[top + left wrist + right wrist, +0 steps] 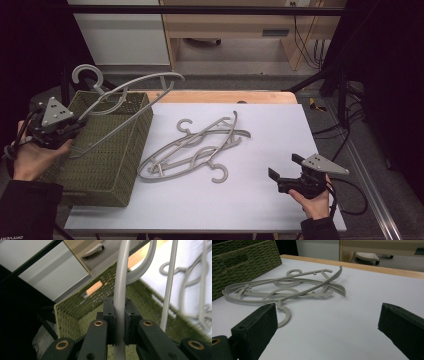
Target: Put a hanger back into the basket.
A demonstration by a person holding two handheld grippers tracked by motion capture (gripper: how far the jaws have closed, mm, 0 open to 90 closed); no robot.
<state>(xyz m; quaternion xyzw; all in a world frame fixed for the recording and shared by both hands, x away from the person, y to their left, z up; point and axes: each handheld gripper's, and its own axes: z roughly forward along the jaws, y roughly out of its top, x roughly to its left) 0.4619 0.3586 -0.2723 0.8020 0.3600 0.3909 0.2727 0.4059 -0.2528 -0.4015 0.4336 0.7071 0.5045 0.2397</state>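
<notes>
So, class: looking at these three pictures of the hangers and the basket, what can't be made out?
- Basket floor: high view, hidden by its near wall.
- Held hanger: left gripper view, both ends cut off by the frame edges beyond the left claw.
- Hanger pile: high view, too tangled to count with certainty.
- Right claw: right gripper view, bottom edge crops the jaws' bases.

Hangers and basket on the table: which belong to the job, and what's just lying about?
Part of the job:
- held hanger, clamped in the left tool
- green woven basket
- loose hangers on the table
- right tool, open

Lying about:
- wooden cabinet behind
- cables on the floor
</notes>
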